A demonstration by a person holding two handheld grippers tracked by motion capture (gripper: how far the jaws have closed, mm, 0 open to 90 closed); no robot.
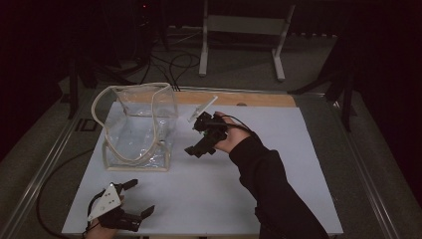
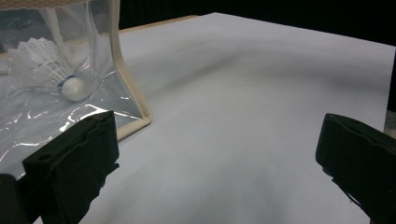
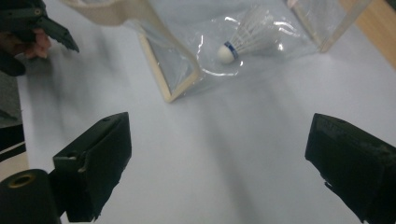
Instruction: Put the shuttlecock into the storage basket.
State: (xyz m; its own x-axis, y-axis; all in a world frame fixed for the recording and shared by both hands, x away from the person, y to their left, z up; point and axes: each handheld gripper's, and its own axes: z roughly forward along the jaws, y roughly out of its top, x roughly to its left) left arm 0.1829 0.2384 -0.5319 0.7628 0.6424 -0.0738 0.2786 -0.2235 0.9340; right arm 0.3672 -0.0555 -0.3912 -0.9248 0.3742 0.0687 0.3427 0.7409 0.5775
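- One shuttlecock lies on its side inside the clear plastic bag, on the bag's floor; in the right tool view its white cork tip points toward the bag's near corner and its feathers fan away from it.
- One bag stands open-topped on the left half of the desk, with cream edging and a cream strap looping over it.
- The bag's clear wall stands between the shuttlecock and both tools.
- Left tool: at the desk's near left edge, jaws spread wide, holding nothing; well apart from the bag.
- Right tool: held above the desk just right of the bag, jaws spread wide, empty.
- A white metal frame stands on the floor beyond the desk, with cables nearby.
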